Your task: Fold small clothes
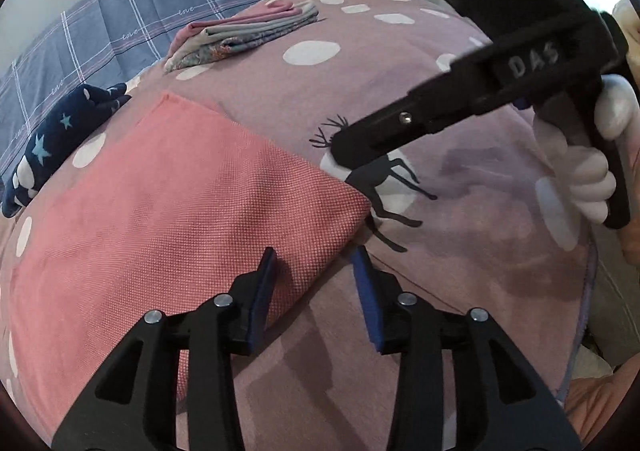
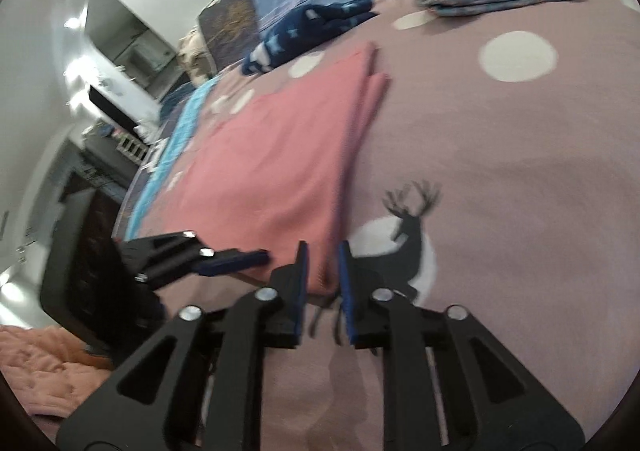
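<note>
Working on a bed (image 1: 400,99) covered with a mauve spread printed with white dots and a dark deer, we hold a gripper in each hand over a pink cloth (image 1: 192,203) that lies flat, already folded at least once, with layered edges showing along its far side in the right wrist view; the left gripper (image 1: 316,267) has its jaws apart, one blue pad over the near edge of the cloth and the other over bare bedspread, clamped on nothing; the right gripper (image 2: 323,263) has its jaws a little apart, straddling the near right corner of the pink cloth (image 2: 272,163), and we cannot tell whether the pads touch the fabric; in the left wrist view the right gripper (image 1: 340,151) comes in from the right, its tip down just beside the cloth's right edge, over the printed deer (image 1: 384,187); a gloved hand (image 1: 588,179) grips its handle. Farther up the bed sits a neat stack of folded cloths (image 1: 244,31), and to the left a dark blue garment with stars (image 1: 60,135) lies unfolded; a blue checked quilt (image 1: 120,11) is behind them. We judge the step to be taking hold of the near edge for another fold; the next move calls for both grippers to close on the near corners, catching all layers, then carrying that edge across evenly.
</note>
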`<state>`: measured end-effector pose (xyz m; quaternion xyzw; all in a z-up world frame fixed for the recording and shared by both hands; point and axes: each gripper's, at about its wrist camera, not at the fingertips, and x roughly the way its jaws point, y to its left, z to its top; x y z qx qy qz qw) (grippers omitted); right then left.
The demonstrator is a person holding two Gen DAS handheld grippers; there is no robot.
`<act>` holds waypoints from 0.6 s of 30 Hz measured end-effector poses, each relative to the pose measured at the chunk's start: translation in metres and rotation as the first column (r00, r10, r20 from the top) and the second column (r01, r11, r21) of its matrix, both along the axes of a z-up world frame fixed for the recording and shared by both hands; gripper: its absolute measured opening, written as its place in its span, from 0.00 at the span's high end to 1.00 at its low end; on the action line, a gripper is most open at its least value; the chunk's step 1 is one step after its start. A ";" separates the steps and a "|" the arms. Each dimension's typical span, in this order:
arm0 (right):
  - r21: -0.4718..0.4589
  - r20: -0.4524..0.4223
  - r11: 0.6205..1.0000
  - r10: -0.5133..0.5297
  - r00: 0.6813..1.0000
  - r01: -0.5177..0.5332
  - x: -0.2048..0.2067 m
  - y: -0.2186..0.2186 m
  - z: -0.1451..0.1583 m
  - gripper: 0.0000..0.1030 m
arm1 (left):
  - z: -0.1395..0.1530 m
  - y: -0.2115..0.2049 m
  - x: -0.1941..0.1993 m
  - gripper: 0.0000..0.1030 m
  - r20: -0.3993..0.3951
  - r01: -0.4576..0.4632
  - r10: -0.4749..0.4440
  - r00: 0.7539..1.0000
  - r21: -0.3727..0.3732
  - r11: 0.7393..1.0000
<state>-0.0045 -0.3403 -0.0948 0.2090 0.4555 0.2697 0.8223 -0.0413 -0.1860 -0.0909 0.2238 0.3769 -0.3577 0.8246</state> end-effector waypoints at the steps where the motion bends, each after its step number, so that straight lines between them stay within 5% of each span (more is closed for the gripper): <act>1: 0.010 -0.011 1.000 0.020 1.000 -0.020 0.004 0.002 -0.001 0.67 | 0.000 0.000 0.001 0.61 -0.001 -0.003 0.003 1.000 0.003 1.000; 5: -0.015 -0.053 0.996 0.085 0.995 -0.086 0.022 0.019 -0.011 0.66 | 0.001 0.001 -0.001 0.49 0.006 -0.018 0.018 1.000 0.005 1.000; 8: 0.027 -0.085 0.994 0.112 0.990 -0.110 0.028 0.025 -0.022 0.95 | 0.001 0.004 -0.004 0.49 0.005 -0.026 0.026 1.000 0.008 1.000; 11: 0.202 -0.036 0.974 0.107 0.994 -0.098 0.019 0.012 -0.008 0.95 | 0.006 0.005 -0.007 0.46 0.039 -0.022 0.022 0.999 -0.002 1.000; 18: 0.128 0.020 0.985 0.114 0.993 -0.115 0.004 0.014 0.005 0.98 | 0.006 -0.011 -0.003 0.46 0.078 0.007 -0.009 0.997 0.026 1.000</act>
